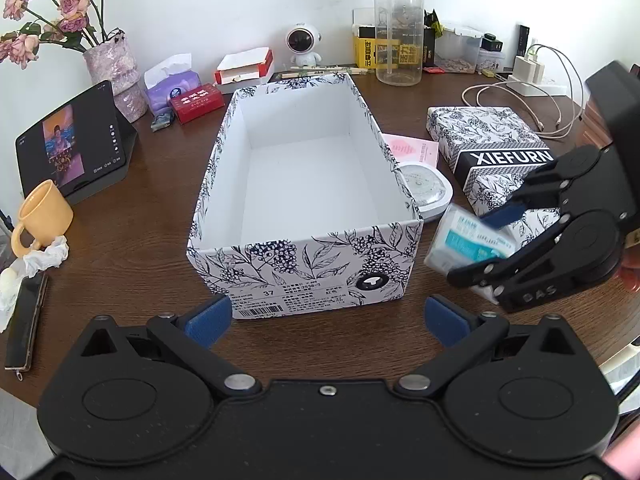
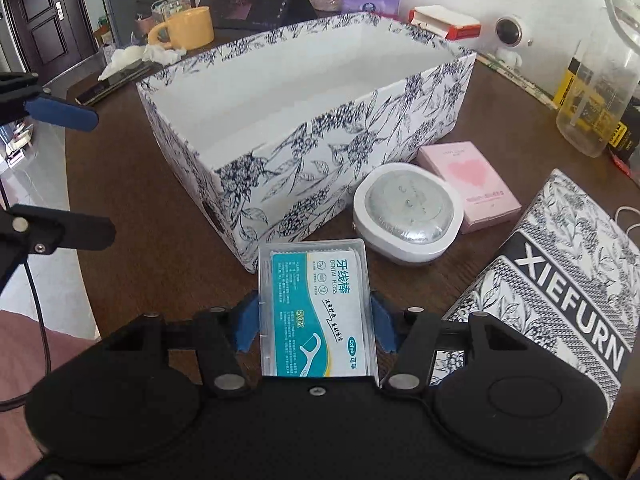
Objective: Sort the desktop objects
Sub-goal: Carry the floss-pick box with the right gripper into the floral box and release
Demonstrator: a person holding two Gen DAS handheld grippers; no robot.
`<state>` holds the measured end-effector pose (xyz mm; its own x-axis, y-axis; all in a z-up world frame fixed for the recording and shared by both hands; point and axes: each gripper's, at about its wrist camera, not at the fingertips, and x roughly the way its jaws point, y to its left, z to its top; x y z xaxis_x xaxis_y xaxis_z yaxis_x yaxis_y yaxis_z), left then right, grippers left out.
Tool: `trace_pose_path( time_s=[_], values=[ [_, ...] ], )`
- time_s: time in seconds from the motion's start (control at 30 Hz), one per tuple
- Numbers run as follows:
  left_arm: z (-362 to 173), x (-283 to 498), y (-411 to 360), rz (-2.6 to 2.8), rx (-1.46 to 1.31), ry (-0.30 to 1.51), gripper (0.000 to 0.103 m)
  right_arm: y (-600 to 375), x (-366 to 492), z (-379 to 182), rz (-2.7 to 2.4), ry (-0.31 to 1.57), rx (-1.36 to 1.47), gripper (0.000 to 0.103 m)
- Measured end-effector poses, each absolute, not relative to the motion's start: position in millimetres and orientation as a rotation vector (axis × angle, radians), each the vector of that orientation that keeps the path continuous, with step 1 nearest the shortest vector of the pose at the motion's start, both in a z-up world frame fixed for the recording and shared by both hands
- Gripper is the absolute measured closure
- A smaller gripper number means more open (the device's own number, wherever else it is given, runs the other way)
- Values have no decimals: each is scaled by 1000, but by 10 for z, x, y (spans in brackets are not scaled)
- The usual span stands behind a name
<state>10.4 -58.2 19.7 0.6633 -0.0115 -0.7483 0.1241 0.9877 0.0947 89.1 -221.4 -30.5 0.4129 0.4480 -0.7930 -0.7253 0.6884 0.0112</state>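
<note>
An open floral-print box [image 1: 304, 256] stands empty in the middle of the brown desk; it also shows in the right wrist view [image 2: 320, 152]. My right gripper [image 2: 314, 320] is shut on a clear dental floss box [image 2: 316, 312], held just right of the floral box's near corner. From the left wrist view that gripper [image 1: 480, 240] and the floss box [image 1: 464, 240] are at the right. My left gripper [image 1: 326, 320] is open and empty in front of the box's short wall. A white round case [image 2: 408, 208] and a pink card box [image 2: 472, 184] lie beside the floral box.
The box lid marked XIEFURN [image 1: 492, 152] lies at the right. A yellow mug [image 1: 40, 216], crumpled tissue [image 1: 40, 260], phone [image 1: 24, 324] and tablet [image 1: 72, 148] are at the left. A vase [image 1: 116, 76], tissue pack [image 1: 172, 84], red boxes [image 1: 196, 102], water bottle [image 1: 400, 28] and cables [image 1: 532, 104] line the back.
</note>
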Motion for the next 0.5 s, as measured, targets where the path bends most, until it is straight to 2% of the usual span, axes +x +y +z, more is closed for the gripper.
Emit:
trace_pose_path(
  time_s=[0.27,0.5],
  values=[
    [304,41,-457,-65,111,820,0,-2297,941,221,732,747,-364,43],
    [396,-2,-198,-33,78,800,0,-1777,1119,900,792,607,-482,43]
  ],
)
